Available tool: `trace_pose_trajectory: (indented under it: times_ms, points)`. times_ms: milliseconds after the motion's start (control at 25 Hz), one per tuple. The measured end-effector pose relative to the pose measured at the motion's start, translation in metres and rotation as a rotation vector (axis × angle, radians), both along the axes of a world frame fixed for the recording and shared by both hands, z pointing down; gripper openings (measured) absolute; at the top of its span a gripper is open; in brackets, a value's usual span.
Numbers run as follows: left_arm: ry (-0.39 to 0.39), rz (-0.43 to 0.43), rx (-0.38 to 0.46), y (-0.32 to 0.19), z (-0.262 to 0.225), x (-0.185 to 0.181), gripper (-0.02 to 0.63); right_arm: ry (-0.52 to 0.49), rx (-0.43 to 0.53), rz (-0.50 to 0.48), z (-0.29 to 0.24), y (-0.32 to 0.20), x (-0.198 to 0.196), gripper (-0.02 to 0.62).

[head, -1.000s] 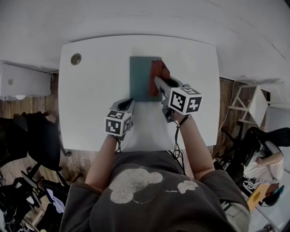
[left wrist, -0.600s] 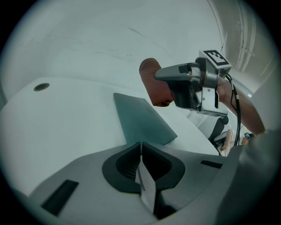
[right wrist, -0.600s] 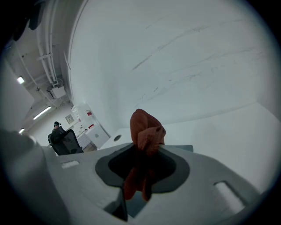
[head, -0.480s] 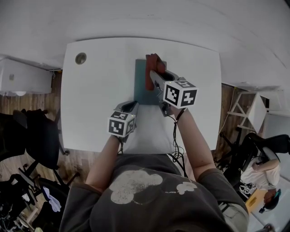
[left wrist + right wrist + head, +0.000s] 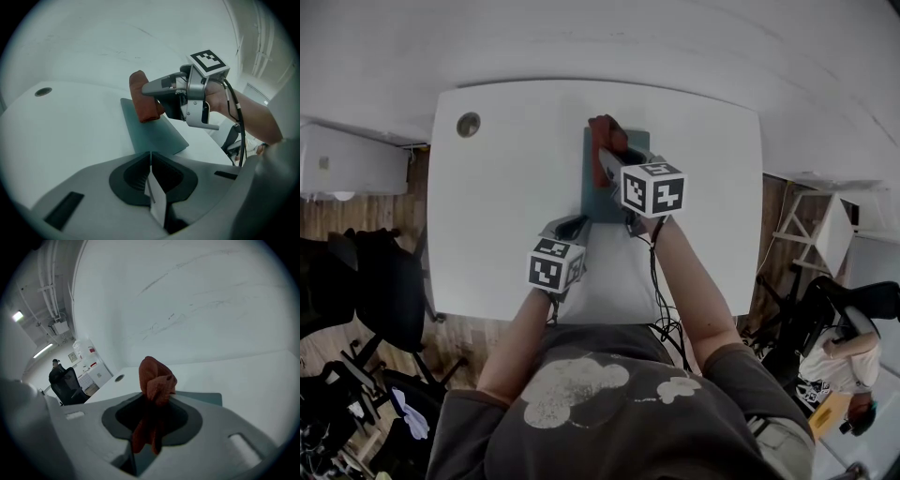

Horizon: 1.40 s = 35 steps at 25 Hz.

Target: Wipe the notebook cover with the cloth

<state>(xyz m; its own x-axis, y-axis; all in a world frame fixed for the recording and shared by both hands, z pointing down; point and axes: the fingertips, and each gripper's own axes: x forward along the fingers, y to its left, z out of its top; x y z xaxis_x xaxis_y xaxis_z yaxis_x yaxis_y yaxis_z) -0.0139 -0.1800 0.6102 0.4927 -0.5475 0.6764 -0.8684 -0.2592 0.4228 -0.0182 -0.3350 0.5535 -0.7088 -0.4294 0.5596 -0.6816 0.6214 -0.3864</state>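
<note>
White table (image 5: 506, 187), wooden floor (image 5: 356, 211) around; cloth (image 5: 605, 131) on teal notebook (image 5: 592, 199).

The head view looks steeply down from overhead, with the desk (image 5: 506, 187) filling the upper middle of the frame. The left gripper view sits low over the desk's near side and faces across it. The right gripper view looks close past its own jaws toward the wall (image 5: 187, 296). All three share the notebook (image 5: 592, 192) and cloth (image 5: 602, 127).
</note>
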Motion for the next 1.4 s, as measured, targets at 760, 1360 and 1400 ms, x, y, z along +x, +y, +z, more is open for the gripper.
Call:
trace_pose_trajectory:
  times_ms: [760, 1360, 1400]
  points:
    - [0.019, 0.064, -0.005, 0.002, -0.001, 0.000, 0.020, 0.034, 0.015, 0.007, 0.018, -0.022, -0.041, 0.103]
    - [0.007, 0.065, -0.001, 0.000, 0.000, -0.002, 0.020, 0.050, -0.023, 0.066, 0.026, -0.029, -0.017, 0.104]
    - [0.005, 0.066, 0.000, 0.000, -0.001, -0.001, 0.020, 0.049, -0.026, 0.069, 0.026, -0.029, -0.016, 0.104]
